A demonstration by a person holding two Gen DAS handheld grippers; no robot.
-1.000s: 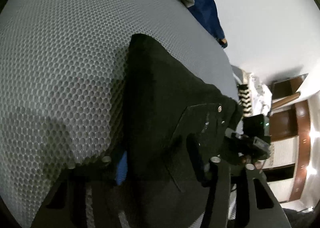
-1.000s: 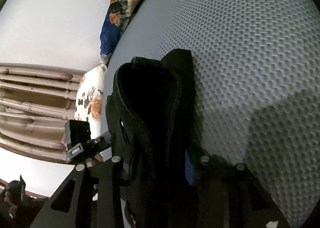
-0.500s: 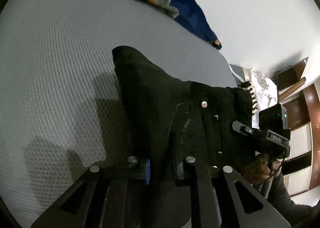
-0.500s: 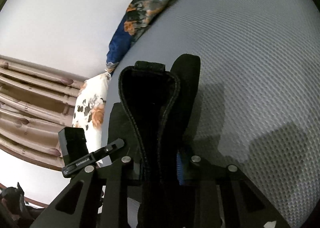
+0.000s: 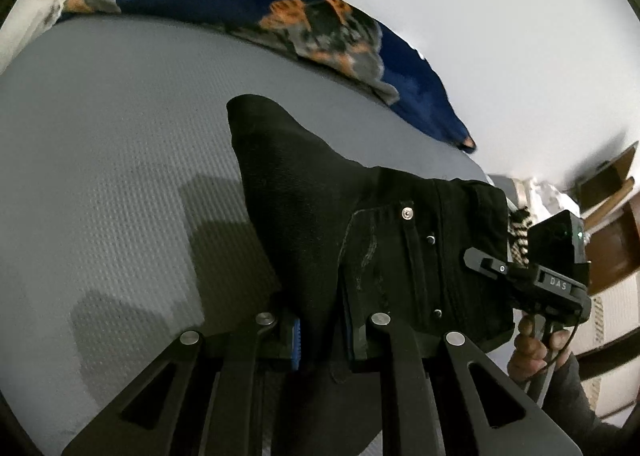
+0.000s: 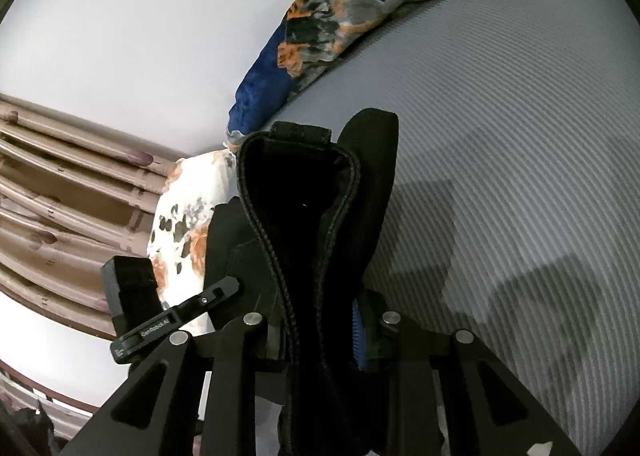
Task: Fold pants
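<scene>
Left tongs (image 5: 322, 330) and right tongs (image 6: 316, 330) clamping black pants (image 5: 320, 216), seemingly lifted above grey mattress (image 5: 100, 176)

The pants (image 5: 320, 224) were black, with silver rivets. The bed (image 5: 120, 136) was grey with a fine honeycomb weave. A blanket (image 5: 248, 8) at its far edge was deep blue with orange and grey patches. A pillow (image 6: 184, 224) was white with black and orange blotches. Both grippers were black with blue pads (image 5: 296, 342).

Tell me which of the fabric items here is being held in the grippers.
The black pants, clamped by the left gripper and the right gripper. The blue orange-patterned blanket and the white spotted cloth lie untouched.
</scene>
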